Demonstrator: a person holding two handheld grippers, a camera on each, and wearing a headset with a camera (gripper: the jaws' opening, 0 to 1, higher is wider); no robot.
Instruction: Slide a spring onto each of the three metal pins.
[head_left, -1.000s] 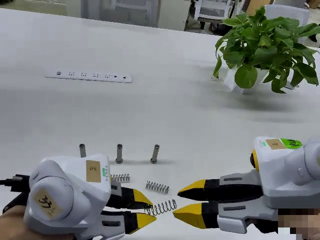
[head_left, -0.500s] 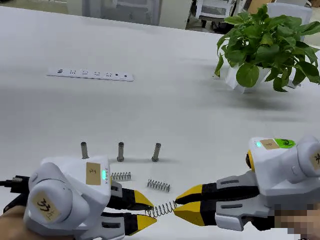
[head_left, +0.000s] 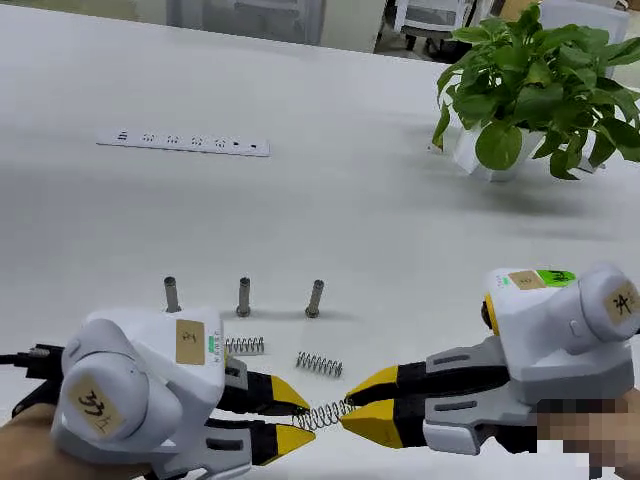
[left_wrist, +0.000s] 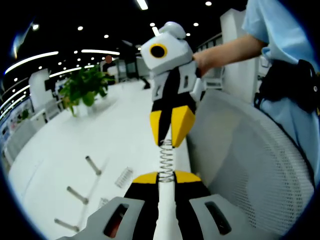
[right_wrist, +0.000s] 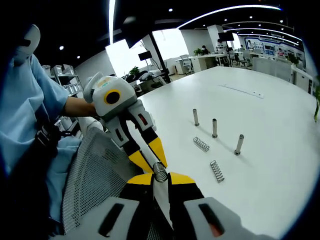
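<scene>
Now my left claw (head_left: 308, 421) and right claw (head_left: 346, 411) each pinch one end of a spring (head_left: 323, 414). The left gripper view shows its whole length; the head view shows two loose springs (head_left: 319, 364) near three pins (head_left: 243, 297) on the tabletop (head_left: 350, 220).

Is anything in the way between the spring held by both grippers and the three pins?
The left loose spring and the right loose spring lie flat between the held spring and the three pins. Both are low, so a lifted spring probably clears them. Nothing else is visible there.
</scene>
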